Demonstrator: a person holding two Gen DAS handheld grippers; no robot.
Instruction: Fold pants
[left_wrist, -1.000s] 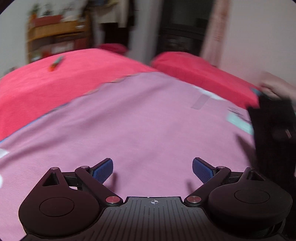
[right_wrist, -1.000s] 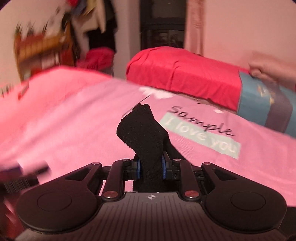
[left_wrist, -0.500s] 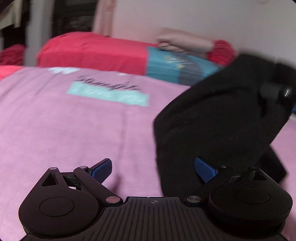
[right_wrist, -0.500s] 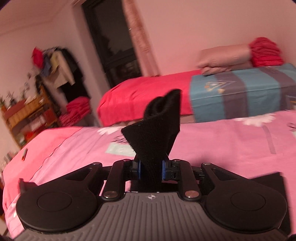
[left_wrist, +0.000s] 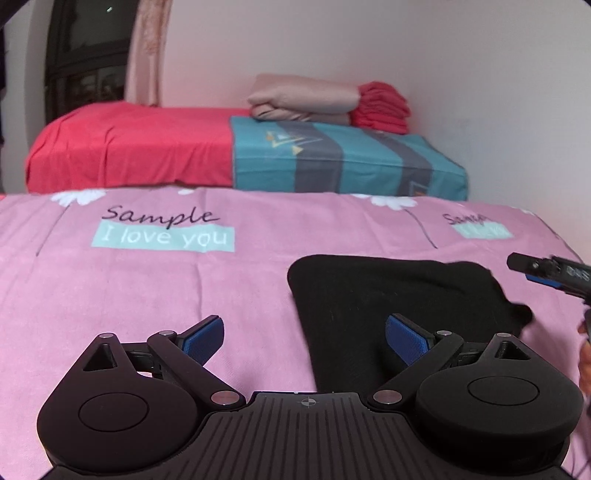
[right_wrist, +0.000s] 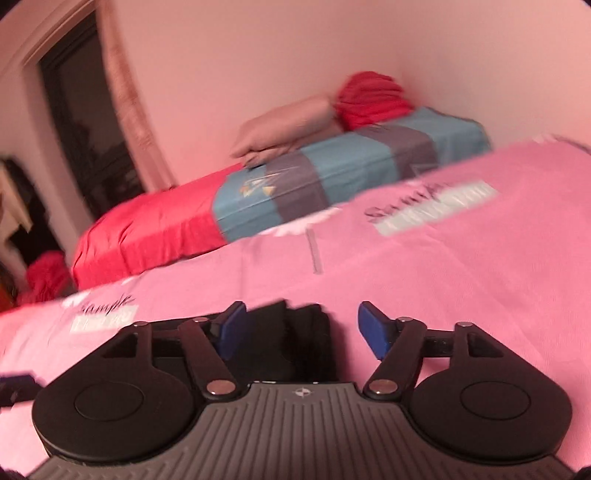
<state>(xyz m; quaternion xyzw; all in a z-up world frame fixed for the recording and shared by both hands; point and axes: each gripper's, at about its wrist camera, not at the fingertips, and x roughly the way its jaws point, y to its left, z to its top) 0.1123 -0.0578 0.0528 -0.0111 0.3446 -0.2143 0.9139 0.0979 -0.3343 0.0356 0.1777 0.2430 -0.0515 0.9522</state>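
Black pants (left_wrist: 399, 295) lie folded on the pink bed (left_wrist: 147, 288); left gripper (left_wrist: 304, 334) and right gripper (right_wrist: 299, 326) both gape, holding nothing.

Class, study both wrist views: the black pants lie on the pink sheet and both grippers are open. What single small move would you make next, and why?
Probably lower the left gripper onto the near edge of the black pants and close on it. Both it and the right gripper are open and hold nothing, and the pants lie in a loose bundle on the pink sheet, apparently needing another fold or tidy.
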